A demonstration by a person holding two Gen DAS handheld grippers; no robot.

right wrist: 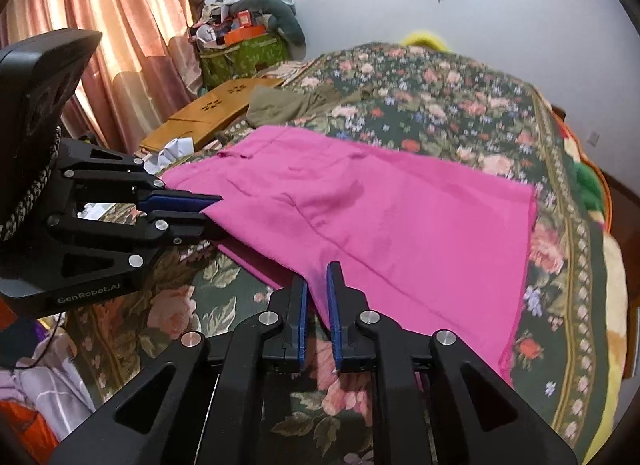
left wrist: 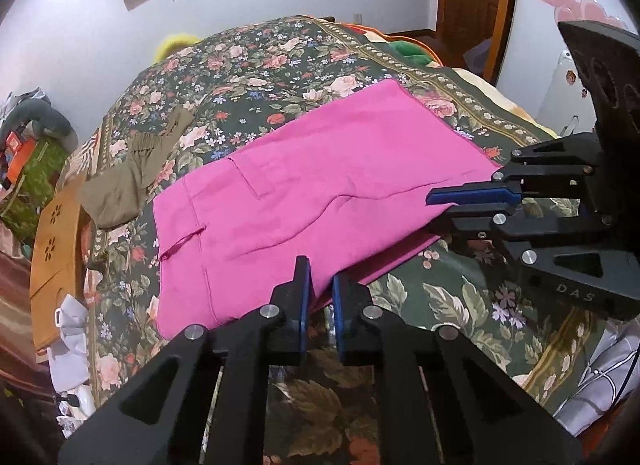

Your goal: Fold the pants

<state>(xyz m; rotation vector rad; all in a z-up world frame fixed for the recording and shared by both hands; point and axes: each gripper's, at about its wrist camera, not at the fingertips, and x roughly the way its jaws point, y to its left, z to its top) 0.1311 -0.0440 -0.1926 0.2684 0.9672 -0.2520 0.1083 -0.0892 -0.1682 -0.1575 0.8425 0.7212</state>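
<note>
The pink pants (left wrist: 304,193) are spread flat on the floral bedspread (left wrist: 460,305). Their near edge is pinched at two spots: by the left gripper (left wrist: 320,285) nearer the waistband, and by the right gripper (right wrist: 317,281) further right. An olive garment (left wrist: 132,169) lies beyond the waistband.

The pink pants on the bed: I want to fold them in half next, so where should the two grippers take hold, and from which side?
Grip the pink pants along their near long edge, coming from the near side of the floral bedspread. They lie flat, so only an edge offers the pads a bite. The left gripper and right gripper are already shut there, spaced apart along it.
</note>
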